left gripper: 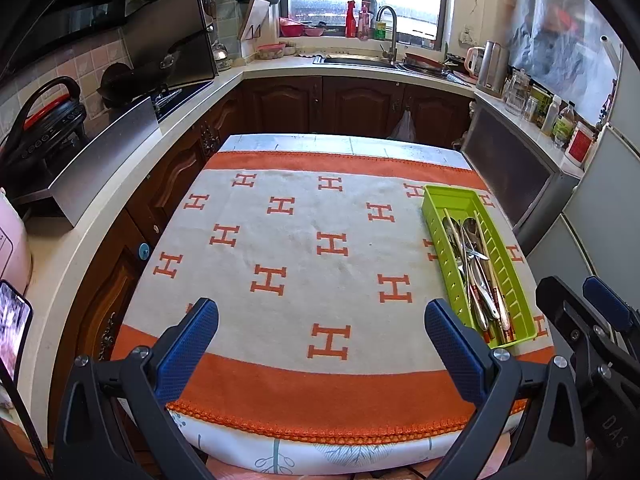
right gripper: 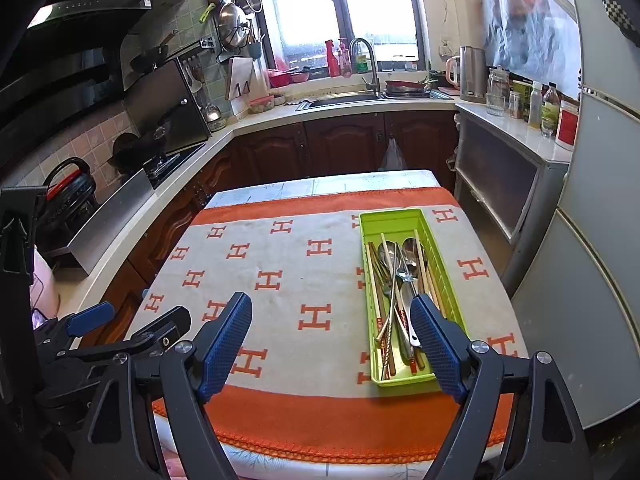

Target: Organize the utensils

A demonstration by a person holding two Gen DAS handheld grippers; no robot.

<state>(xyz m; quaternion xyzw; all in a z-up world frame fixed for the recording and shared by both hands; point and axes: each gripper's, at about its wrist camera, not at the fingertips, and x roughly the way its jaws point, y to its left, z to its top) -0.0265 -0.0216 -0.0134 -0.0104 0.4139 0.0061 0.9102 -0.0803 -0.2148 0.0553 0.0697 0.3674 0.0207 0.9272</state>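
A lime-green plastic tray [left gripper: 436, 200] [right gripper: 400, 216] lies lengthwise on the right side of the table. Inside it rest several utensils [left gripper: 476, 272] [right gripper: 400, 284]: metal spoons, a fork and chopsticks piled together. My left gripper [left gripper: 320, 316] hangs open over the near middle of the cloth, with nothing between its blue pads. My right gripper [right gripper: 332, 312] is also wide open and empty, raised above the cloth; its right finger [right gripper: 436, 344] overlaps the tray's near end in the picture. In the left wrist view the right gripper [left gripper: 576, 300] shows at the far right edge.
The table wears a white cloth [left gripper: 304, 248] with orange H marks and orange borders. Counters with dark wood cabinets [left gripper: 352, 104] wrap around behind, with a stove [left gripper: 160, 92] at left, a sink [left gripper: 360, 60] under the window, and a fridge [right gripper: 600, 240] at right. A phone [left gripper: 12, 320] stands at left.
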